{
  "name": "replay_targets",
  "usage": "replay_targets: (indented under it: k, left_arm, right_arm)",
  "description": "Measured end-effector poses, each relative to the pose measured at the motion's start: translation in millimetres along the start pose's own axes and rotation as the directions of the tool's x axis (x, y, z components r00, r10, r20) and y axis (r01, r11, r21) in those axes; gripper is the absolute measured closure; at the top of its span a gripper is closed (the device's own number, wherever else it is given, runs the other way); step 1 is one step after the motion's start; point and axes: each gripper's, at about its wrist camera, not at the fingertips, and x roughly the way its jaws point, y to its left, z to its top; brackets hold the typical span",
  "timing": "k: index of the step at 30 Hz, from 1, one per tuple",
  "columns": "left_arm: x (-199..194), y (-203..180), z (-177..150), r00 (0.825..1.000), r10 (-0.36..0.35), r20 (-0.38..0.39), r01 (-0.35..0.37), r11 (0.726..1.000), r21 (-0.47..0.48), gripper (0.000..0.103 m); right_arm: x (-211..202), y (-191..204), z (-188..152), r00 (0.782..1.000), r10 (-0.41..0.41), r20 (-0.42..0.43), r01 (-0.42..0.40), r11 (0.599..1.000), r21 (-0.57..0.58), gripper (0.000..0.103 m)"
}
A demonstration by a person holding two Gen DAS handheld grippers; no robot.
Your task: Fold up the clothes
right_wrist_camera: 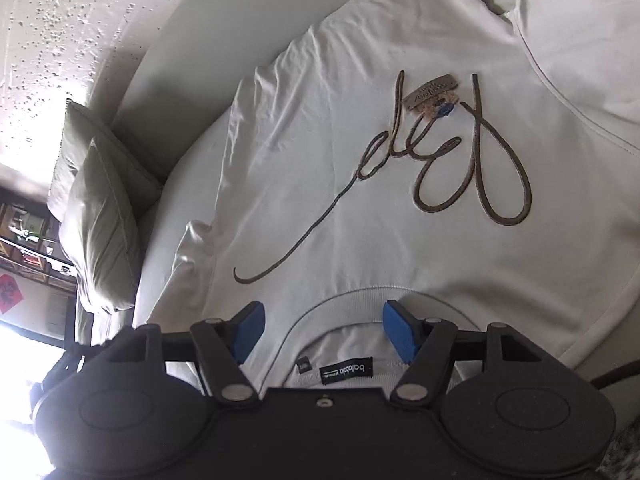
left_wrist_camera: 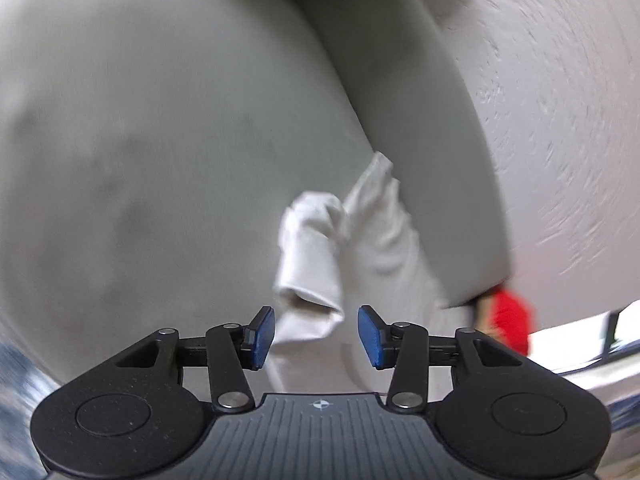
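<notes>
A white sweatshirt (right_wrist_camera: 400, 240) lies spread front-up on a pale cushioned surface (right_wrist_camera: 192, 80), with brown script stitched across its chest (right_wrist_camera: 472, 176) and a hang tag (right_wrist_camera: 430, 94) on it. Its ribbed collar (right_wrist_camera: 352, 296) and black neck label (right_wrist_camera: 346, 372) sit just in front of my right gripper (right_wrist_camera: 326, 330), which is open and hovers over the neck opening. In the blurred left wrist view one white sleeve (left_wrist_camera: 360, 232) lies crumpled, its cuff (left_wrist_camera: 308, 304) pointing at my left gripper (left_wrist_camera: 317, 336). That gripper is open, and its blue pads (left_wrist_camera: 264, 336) stand apart from the cloth.
A pale green pillow (right_wrist_camera: 100, 216) leans at the left end of the surface, below a rough white wall (right_wrist_camera: 60, 20). Shelves (right_wrist_camera: 24, 240) show beyond it. A red object (left_wrist_camera: 510, 320) lies by the cushion edge. Bare grey cushion (left_wrist_camera: 160, 120) spreads left of the sleeve.
</notes>
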Motion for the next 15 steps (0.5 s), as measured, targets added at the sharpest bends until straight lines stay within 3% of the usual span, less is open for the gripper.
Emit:
replay_targets:
  k: [5, 11, 15]
  left_arm:
    - [15.3, 12.9, 5.2, 0.997, -0.075, 0.005, 0.075, 0.988, -0.135, 0.064]
    - [32.8, 27.9, 15.2, 0.994, -0.109, -0.027, 0.099, 0.961, -0.257, 0.065]
    - [50.5, 37.8, 20.1, 0.988, -0.138, -0.067, 0.105, 0.927, -0.359, 0.079]
  right_arm:
    - [2.7, -3.8, 0.0, 1.000, 0.007, 0.000, -0.007, 1.000, 0.003, 0.037]
    - [5.2, -0.5, -0.9, 1.000, 0.002, -0.002, -0.002, 0.999, -0.034, 0.031]
    - [5.3, 1.2, -2.3, 1.000, 0.003, -0.002, -0.003, 0.999, -0.048, 0.029]
